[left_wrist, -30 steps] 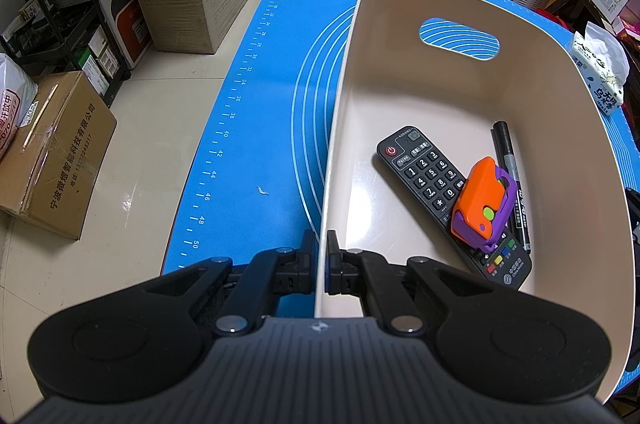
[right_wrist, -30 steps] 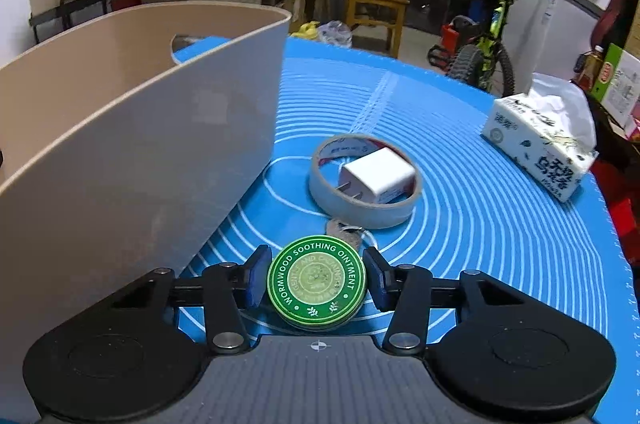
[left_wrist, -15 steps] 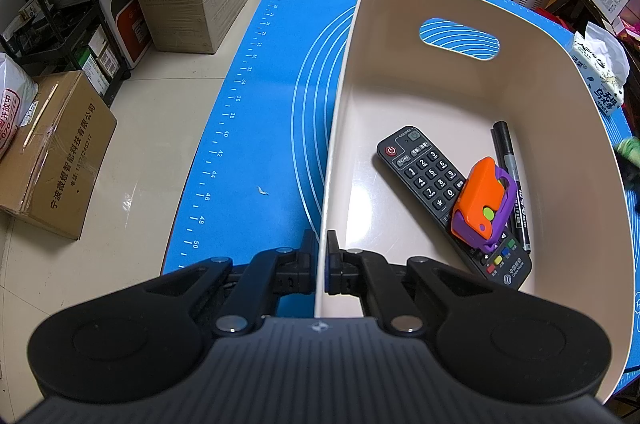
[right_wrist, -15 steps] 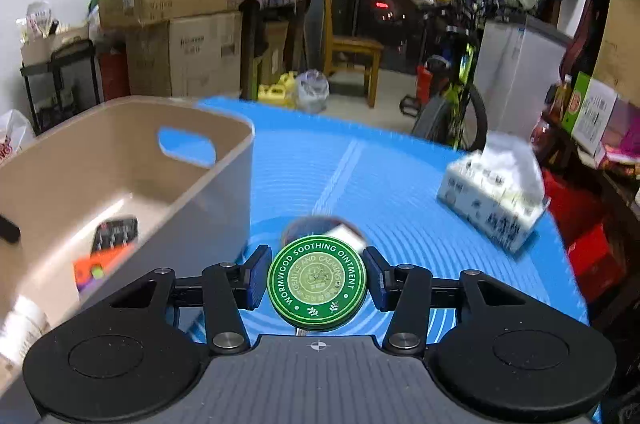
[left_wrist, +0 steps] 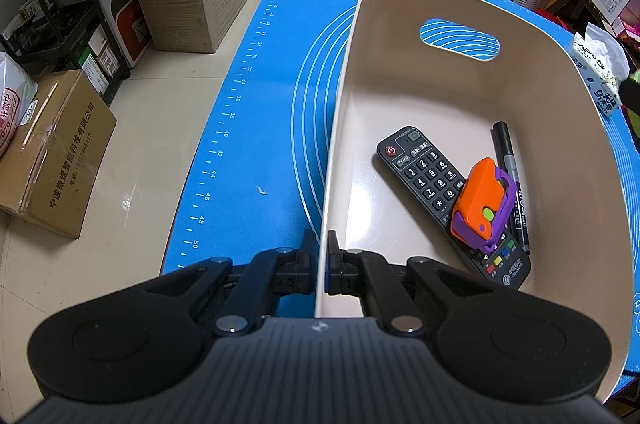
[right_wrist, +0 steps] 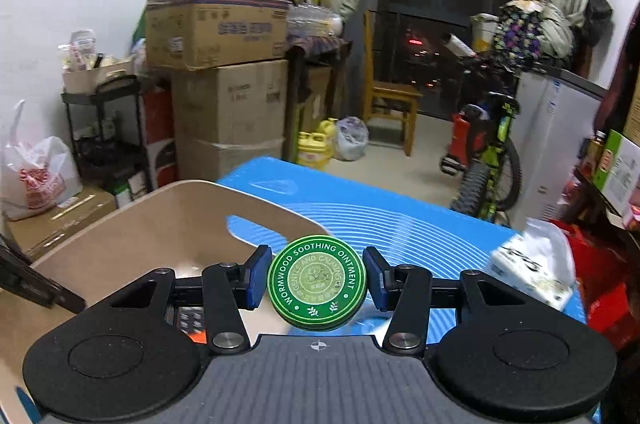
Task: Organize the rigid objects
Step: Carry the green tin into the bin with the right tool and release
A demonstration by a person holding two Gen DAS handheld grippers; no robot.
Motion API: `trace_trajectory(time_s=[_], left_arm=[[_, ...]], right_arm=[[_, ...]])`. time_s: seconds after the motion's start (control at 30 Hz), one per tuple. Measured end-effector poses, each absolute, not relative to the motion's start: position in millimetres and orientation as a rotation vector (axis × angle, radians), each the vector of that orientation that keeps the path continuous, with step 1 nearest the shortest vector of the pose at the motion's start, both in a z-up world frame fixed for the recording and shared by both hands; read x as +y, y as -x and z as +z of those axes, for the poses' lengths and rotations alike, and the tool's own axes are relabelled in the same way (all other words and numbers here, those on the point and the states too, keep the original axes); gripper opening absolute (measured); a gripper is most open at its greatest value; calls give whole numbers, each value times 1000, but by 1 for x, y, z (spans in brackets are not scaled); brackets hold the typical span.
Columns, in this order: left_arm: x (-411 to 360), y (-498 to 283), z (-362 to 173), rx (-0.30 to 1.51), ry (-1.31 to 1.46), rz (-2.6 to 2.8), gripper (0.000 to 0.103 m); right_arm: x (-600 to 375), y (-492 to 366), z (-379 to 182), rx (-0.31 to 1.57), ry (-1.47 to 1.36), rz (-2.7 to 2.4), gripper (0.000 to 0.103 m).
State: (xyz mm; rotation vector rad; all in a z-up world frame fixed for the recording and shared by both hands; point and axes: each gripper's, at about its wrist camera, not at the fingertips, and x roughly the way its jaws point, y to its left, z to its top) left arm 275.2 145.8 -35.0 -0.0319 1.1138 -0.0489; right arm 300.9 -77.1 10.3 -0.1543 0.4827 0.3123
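Ointment tin carried above the bin while the other tongs steady its wall

Tin (right_wrist: 317, 281), green and round with its lettered lid facing my right wrist camera, sits clamped edge to edge between the blue pads of my right tongs (right_wrist: 316, 280). It hangs in the air above the near right rim of the beige bin (right_wrist: 168, 208), clear of the blue mat (right_wrist: 400, 224). I judge this height is there so the tin clears the wall before it goes in.

My left tongs (left_wrist: 323, 262) are closed on the bin's near wall, one finger outside and one inside. That grip, in my judgement, pins the light bin so it cannot slide on the tabletop while things drop into it.

Already on the bin floor: a black remote (left_wrist: 448, 200), an orange and purple toy (left_wrist: 482, 208) lying across the remote's lower half, and a black marker (left_wrist: 510, 180) along the right side. The floor towards the cut-out handle (left_wrist: 460, 38) is bare, the likely landing spot.

A tissue pack (right_wrist: 528, 264) lies on the mat to the right, apart from the bin.
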Motion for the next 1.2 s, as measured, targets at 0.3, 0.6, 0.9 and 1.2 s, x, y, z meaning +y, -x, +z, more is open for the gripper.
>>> trace_trajectory(time_s=[0.3,0.6,0.9,1.2], left_arm=[[146,-275,-35,1114,33,-49,5],[145,-275,-35,1114,33,-49,5],[146,-275,-36,1113,33,-49,5],[146,-275,-36,1114,33,-49,5]], right_arm=[[-20,-312,-3,592,243,440,54],[20,-317,-35,795,370,548,54],[27,-321,-47,928,403,547,59],[5,-314,-28,845,281,545,77]])
